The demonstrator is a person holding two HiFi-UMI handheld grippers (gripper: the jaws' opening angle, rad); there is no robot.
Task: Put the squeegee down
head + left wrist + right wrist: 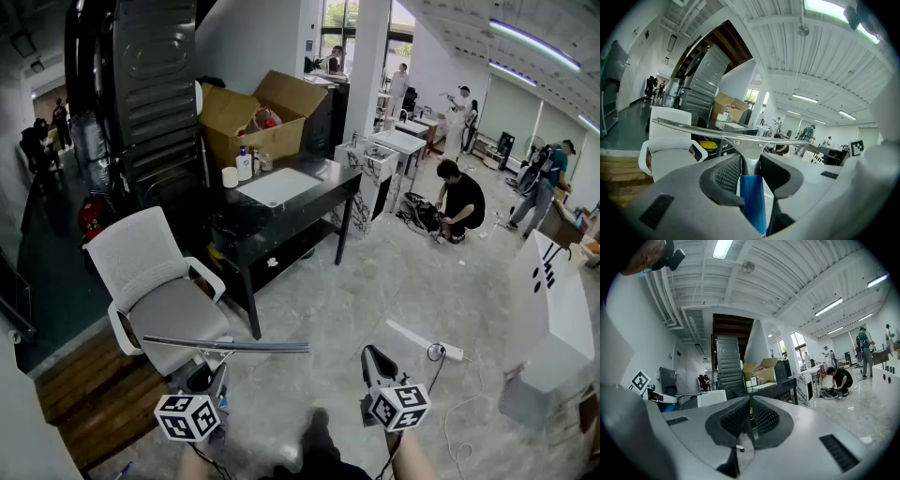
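Note:
The squeegee [225,345] has a long metal blade and a blue handle [751,201]. In the head view it hangs level over the floor, just in front of the white chair's seat. My left gripper [212,367] is shut on the handle below the blade's neck, and in the left gripper view [750,161] both ribbed pads press on it. The blade [731,136] spans the left gripper view from left to right. At the lower right of the head view, my right gripper [375,361] holds nothing. In its own view [750,405] the jaws meet.
A white office chair [155,281] stands just beyond the squeegee, partly on a wooden platform [89,398]. A black table [323,178] behind it carries a cardboard box [253,117], a bottle and a white board. A power strip [427,340] lies on the floor, a white cabinet [553,328] stands right, people farther back.

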